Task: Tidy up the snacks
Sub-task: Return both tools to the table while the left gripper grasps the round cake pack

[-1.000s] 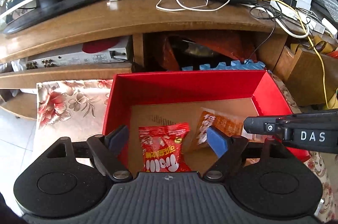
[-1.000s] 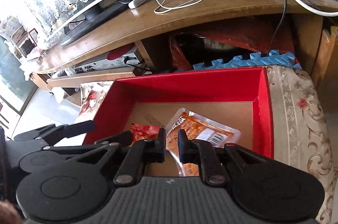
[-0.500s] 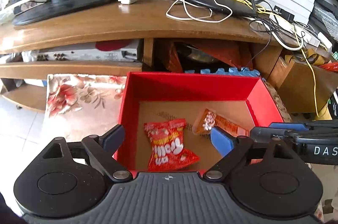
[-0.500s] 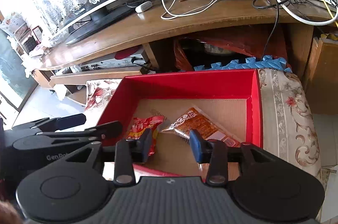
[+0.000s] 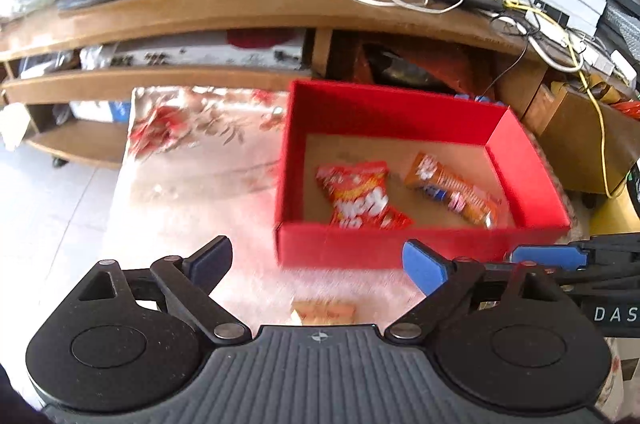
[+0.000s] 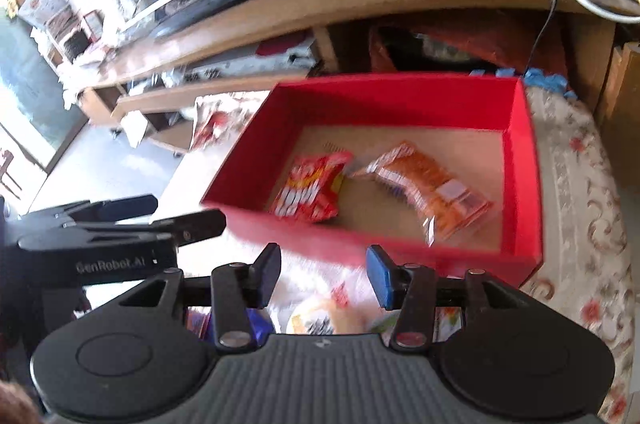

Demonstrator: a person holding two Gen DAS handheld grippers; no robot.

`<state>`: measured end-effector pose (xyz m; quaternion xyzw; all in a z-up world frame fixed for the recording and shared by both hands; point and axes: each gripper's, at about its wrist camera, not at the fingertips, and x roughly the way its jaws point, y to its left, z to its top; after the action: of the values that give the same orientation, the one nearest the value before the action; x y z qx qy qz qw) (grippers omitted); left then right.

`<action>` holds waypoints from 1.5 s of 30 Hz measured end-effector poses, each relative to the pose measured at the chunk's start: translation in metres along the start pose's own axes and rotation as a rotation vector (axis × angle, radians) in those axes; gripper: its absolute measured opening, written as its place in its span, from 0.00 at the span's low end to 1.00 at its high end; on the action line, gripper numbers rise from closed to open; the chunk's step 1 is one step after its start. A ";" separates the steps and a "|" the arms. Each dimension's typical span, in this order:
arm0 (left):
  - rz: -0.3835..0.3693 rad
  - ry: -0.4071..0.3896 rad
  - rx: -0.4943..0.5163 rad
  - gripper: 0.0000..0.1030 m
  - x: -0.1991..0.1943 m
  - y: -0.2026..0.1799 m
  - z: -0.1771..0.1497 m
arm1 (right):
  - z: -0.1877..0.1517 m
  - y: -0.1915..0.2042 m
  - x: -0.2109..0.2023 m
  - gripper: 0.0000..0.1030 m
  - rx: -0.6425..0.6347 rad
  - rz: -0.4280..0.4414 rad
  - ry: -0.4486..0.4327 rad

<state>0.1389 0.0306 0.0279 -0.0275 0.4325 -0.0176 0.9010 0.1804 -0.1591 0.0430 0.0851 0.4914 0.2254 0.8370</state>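
Left claw [image 5: 318,262] apart, widening, empty | right claw [image 6: 324,274] apart, widening, empty

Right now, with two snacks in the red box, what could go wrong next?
More packets lie bunched close under the right gripper, so it might pinch two at once. The left gripper hangs right beside it, so they could bump. Either could nudge the red box's near wall while reaching.

The left gripper [image 5: 318,262] is matte black, with a ribbed grey housing between two round discs, silver pivot screws on its linkage arms and blue pads [image 5: 420,266] on its fingers. The right gripper [image 6: 324,272] is built alike; white "GenRobot.AI" lettering marks the left one's side.
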 end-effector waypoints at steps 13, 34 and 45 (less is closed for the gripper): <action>0.027 0.094 -0.068 0.95 -0.004 0.038 -0.039 | -0.025 0.022 0.023 0.44 -0.053 0.008 0.104; -0.006 0.211 -0.015 0.74 0.022 0.016 -0.069 | -0.042 0.003 -0.007 0.46 0.004 -0.051 0.073; -0.059 0.199 0.026 0.59 0.008 0.001 -0.078 | -0.095 -0.057 -0.055 0.46 0.198 -0.198 0.061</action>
<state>0.0830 0.0288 -0.0272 -0.0268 0.5185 -0.0522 0.8530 0.0923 -0.2421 0.0176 0.1114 0.5422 0.0945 0.8274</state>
